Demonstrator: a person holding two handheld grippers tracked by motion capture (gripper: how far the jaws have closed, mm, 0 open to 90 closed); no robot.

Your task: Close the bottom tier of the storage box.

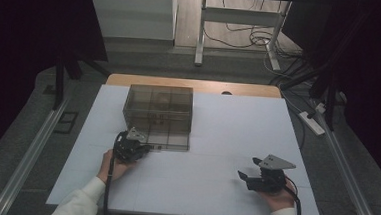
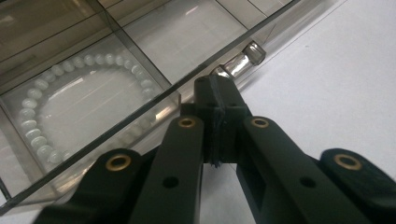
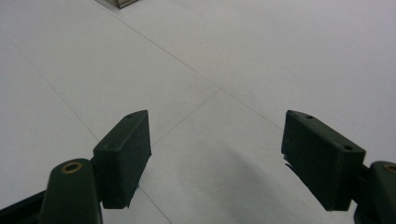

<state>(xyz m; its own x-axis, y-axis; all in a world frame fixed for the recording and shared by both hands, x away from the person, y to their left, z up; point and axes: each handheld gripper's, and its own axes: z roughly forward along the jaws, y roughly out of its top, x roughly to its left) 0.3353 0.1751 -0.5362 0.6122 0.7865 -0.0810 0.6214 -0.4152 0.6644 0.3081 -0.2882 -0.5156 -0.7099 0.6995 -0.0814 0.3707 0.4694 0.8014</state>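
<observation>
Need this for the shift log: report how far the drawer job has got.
Done: the bottom drawer of the smoky clear box stands pulled out, a bead bracelet lying in one compartment. In hand: the left gripper is shut at the drawer's front, by its small clear handle. Left: the right gripper is open over bare white table, holding nothing.

Glossy smoky plastic drawer box [image 1: 158, 108], pearly bead bracelet [image 2: 42, 112], matt table [image 1: 226, 140].
</observation>
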